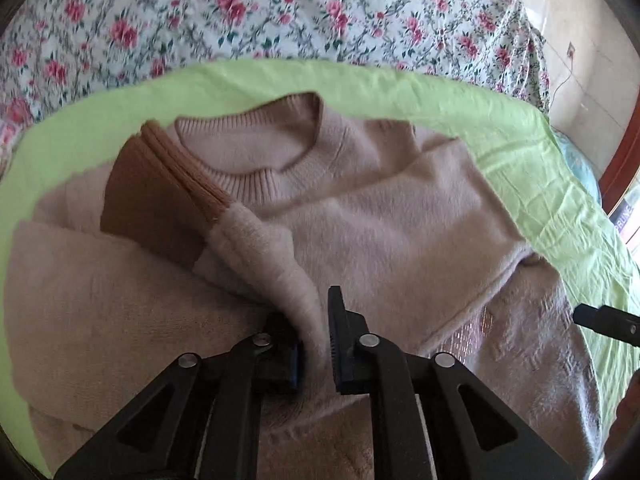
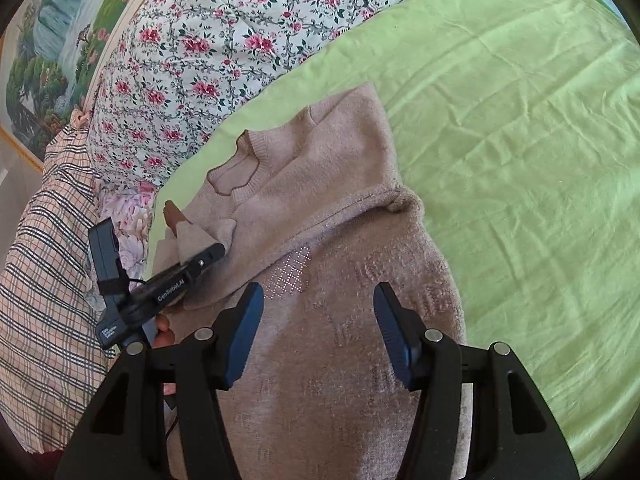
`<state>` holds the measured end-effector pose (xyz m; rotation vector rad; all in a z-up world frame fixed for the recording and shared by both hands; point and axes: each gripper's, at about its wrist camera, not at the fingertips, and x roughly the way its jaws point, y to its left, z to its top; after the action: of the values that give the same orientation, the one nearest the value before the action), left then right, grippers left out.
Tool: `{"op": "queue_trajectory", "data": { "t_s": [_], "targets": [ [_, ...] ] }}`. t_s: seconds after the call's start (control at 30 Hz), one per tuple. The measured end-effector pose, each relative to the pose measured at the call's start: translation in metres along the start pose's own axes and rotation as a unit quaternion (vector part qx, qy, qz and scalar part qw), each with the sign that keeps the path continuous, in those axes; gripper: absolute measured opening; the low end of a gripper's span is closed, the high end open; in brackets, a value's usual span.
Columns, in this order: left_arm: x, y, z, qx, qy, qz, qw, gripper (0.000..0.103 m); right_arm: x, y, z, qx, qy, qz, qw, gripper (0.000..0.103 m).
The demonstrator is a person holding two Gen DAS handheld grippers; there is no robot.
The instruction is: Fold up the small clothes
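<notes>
My left gripper (image 1: 316,344) has its jaws clamped on the sleeve (image 1: 260,248) of the sweater (image 1: 380,208), brown cuff (image 1: 184,164) lying up by the collar. The sweater lies flat on the green sheet (image 1: 540,184) of the bed. Only the right view shows the plaid cloth (image 2: 44,264), the framed picture (image 2: 48,40), and the left gripper (image 2: 218,251) from outside. My right gripper (image 2: 318,332) hovers, jaws wide apart, sweater body between and beyond them. Floral quilt (image 2: 224,40) behind.
</notes>
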<state>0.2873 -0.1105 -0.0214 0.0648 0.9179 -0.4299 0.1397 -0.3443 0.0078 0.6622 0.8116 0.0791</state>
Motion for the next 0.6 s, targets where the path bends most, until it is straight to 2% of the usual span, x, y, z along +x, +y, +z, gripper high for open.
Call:
{"op": "queue_trajectory", "data": {
  "t_s": [0.03, 0.07, 0.1, 0.23, 0.3, 0.43, 0.53, 0.6],
  "targets": [
    [-0.001, 0.003, -0.004, -0.006, 0.005, -0.003, 1.0000, 0.031, 0.003, 0.002, 0.001, -0.003, 0.003, 0.002, 1.000, 0.059],
    [-0.005, 0.008, -0.010, -0.012, 0.006, -0.005, 0.9999, 0.047, 0.007, 0.005, 0.001, -0.006, 0.006, 0.003, 1.000, 0.059],
    [-0.012, 0.012, -0.014, -0.014, 0.003, -0.003, 0.9999, 0.055, 0.012, 0.010, 0.002, -0.011, 0.010, 0.005, 1.000, 0.059],
    [-0.043, 0.031, -0.039, -0.019, -0.007, 0.003, 0.9998, 0.057, 0.031, 0.036, 0.007, -0.040, 0.020, 0.018, 0.999, 0.059],
    [-0.056, 0.042, -0.049, -0.023, -0.007, 0.007, 0.9997, 0.063, 0.044, 0.055, 0.010, -0.062, 0.028, 0.026, 0.997, 0.059],
    [-0.085, 0.069, -0.071, -0.037, -0.016, 0.032, 0.9987, 0.064, 0.071, 0.101, 0.013, -0.119, 0.042, 0.035, 0.991, 0.060],
    [-0.102, 0.102, -0.084, -0.072, -0.022, 0.067, 0.9949, 0.066, 0.093, 0.137, 0.011, -0.171, 0.050, 0.037, 0.983, 0.066],
    [-0.109, 0.130, -0.091, -0.103, -0.018, 0.110, 0.9884, 0.067, 0.108, 0.161, 0.007, -0.209, 0.052, 0.035, 0.976, 0.068]
  ]
}}
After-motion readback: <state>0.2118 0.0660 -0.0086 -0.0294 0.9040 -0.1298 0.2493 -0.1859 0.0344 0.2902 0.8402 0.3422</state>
